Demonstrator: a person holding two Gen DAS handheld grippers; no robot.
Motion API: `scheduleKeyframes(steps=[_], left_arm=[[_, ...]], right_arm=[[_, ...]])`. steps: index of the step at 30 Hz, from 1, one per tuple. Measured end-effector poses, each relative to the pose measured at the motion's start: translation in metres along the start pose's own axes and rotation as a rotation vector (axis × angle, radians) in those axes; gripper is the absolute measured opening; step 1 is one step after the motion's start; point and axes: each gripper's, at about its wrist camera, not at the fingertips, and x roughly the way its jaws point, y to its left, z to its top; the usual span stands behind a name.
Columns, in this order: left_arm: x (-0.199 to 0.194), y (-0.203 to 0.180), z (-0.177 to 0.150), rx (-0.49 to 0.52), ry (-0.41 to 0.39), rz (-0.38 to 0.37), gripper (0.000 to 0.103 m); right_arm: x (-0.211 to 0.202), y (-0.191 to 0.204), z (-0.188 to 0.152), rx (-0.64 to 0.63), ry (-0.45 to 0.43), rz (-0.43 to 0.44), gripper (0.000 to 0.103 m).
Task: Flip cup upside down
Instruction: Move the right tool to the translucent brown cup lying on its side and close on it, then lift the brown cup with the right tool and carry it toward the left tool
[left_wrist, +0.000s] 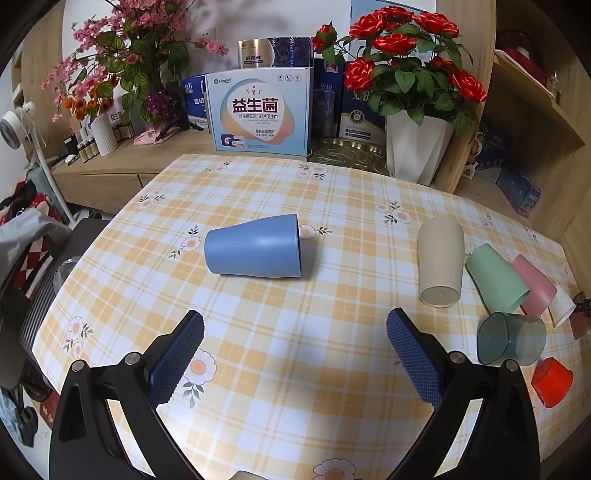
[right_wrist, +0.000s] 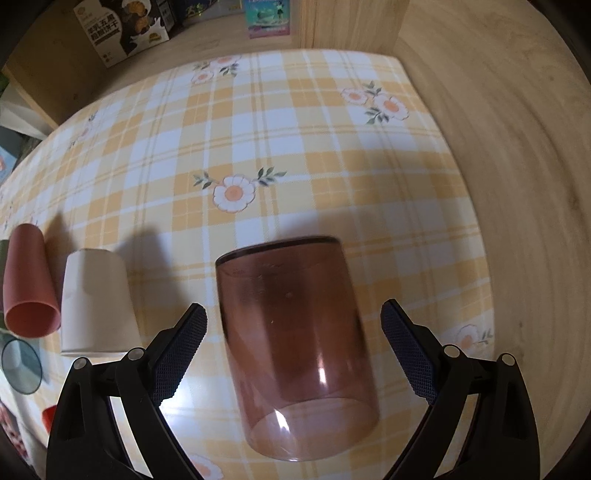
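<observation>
A blue cup (left_wrist: 255, 245) lies on its side on the checked tablecloth (left_wrist: 295, 369), mouth to the right. My left gripper (left_wrist: 295, 350) is open and empty, a little in front of it. In the right wrist view a clear brown cup (right_wrist: 295, 328) stands between my right gripper's (right_wrist: 293, 347) open fingers, flat closed end towards the camera, rim on the cloth. The fingers stand apart from its sides. The brown cup looks slightly blurred.
Upside-down cups stand at the right: beige (left_wrist: 440, 260), green (left_wrist: 496, 278), pink (left_wrist: 535, 286), white (left_wrist: 563, 310), clear teal (left_wrist: 511, 338), small red (left_wrist: 552, 382). Boxes and flower pots (left_wrist: 417, 147) line the back. A wooden wall (right_wrist: 517, 184) flanks the table's right edge.
</observation>
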Motion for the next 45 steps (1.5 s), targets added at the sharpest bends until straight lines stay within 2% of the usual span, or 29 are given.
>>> scheduleKeyframes(steps=[2, 7, 13, 26, 31, 35, 45], left_arm=[[0.002, 0.000, 0.000, 0.003, 0.000, -0.003, 0.097], [0.006, 0.000, 0.002, -0.006, 0.007, -0.028, 0.097], [0.003, -0.011, 0.006, 0.018, -0.003, -0.058, 0.097], [-0.021, -0.010, 0.003, 0.043, -0.041, -0.114, 0.097], [-0.029, -0.006, -0.004, 0.049, -0.043, -0.121, 0.097], [-0.038, -0.001, -0.006, 0.048, -0.058, -0.129, 0.097], [-0.056, 0.009, -0.015, 0.053, -0.072, -0.172, 0.097]], right_arm=[[0.006, 0.002, -0.001, -0.007, 0.027, -0.017, 0.067], [0.005, 0.001, -0.005, 0.032, 0.032, -0.030, 0.066], [-0.014, 0.003, -0.019, 0.106, -0.040, -0.032, 0.066], [-0.066, 0.017, -0.045, 0.124, -0.132, -0.076, 0.066], [-0.085, 0.024, -0.056, 0.133, -0.169, -0.063, 0.066], [-0.104, 0.037, -0.064, 0.117, -0.201, -0.064, 0.066], [-0.158, 0.093, -0.091, 0.062, -0.268, 0.023, 0.066]])
